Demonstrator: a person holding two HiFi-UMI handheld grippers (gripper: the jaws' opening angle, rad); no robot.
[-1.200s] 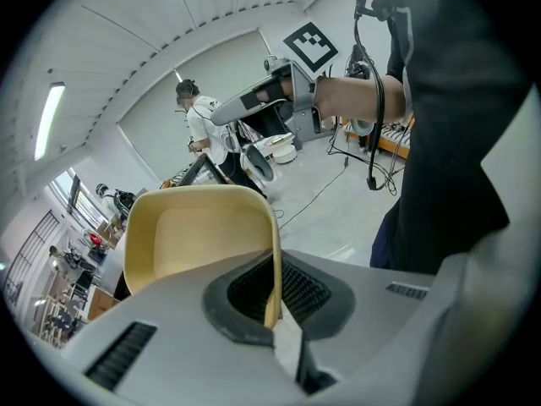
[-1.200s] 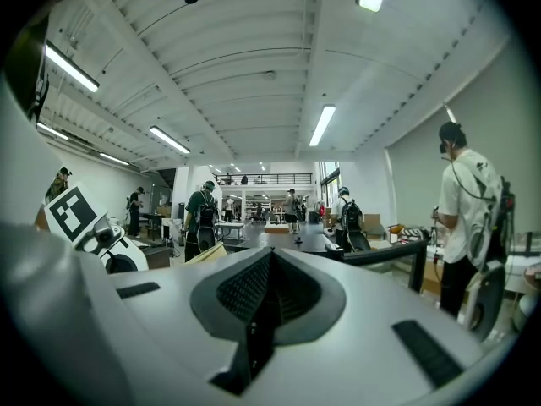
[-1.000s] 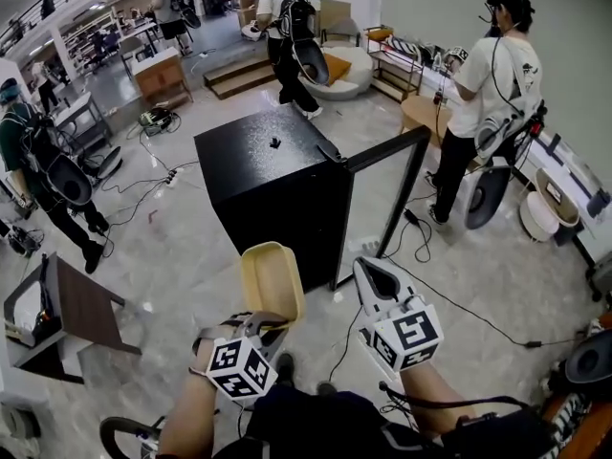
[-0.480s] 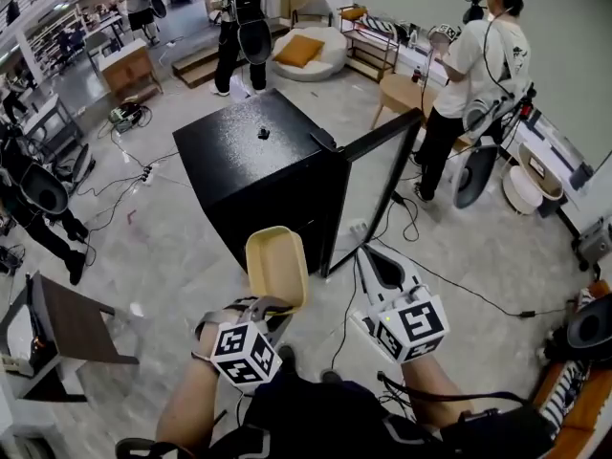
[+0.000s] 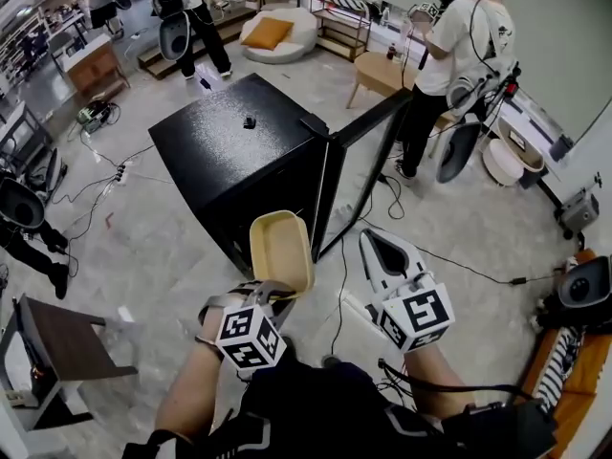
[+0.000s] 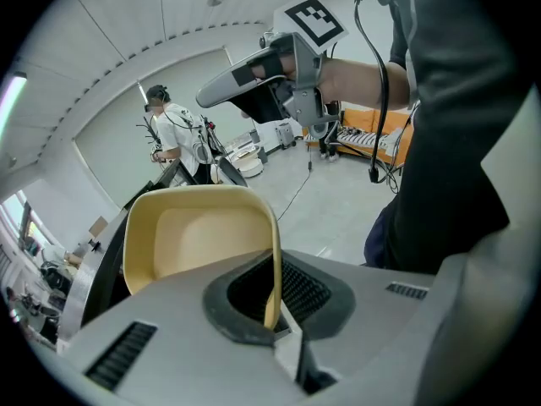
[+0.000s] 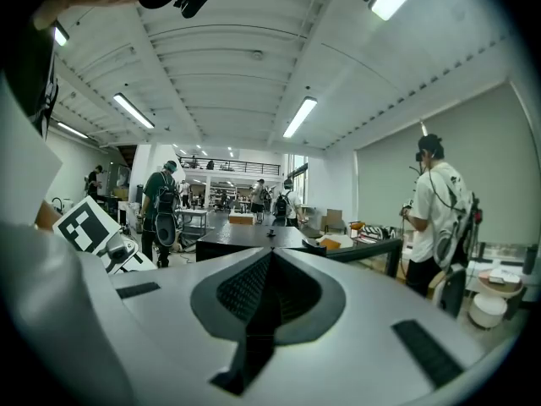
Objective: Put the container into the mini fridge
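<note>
The pale yellow container [image 5: 281, 251] stands on edge in front of me, its hollow side up toward the camera. My left gripper [image 5: 274, 295] is shut on its near wall. In the left gripper view the container [image 6: 193, 239] fills the middle, and the left gripper [image 6: 271, 309] pinches its thin rim. The black mini fridge [image 5: 229, 156] stands just beyond, its door [image 5: 368, 165] swung open to the right. My right gripper [image 5: 376, 244] hovers to the right of the container, shut and empty, level with the door's lower edge. The right gripper view looks over the shut right gripper [image 7: 269, 265] at the fridge [image 7: 245, 237].
Cables [image 5: 449, 261] trail over the floor around the fridge. A person in a white shirt [image 5: 449, 46] stands behind the open door, and other people move at the back left. A small dark table [image 5: 62, 342] sits at the left. A low wooden table [image 5: 378, 70] stands at the back.
Both grippers have moved forward toward the fridge, the left one carrying the container. The fridge now lies nearer and further left in the head view.
</note>
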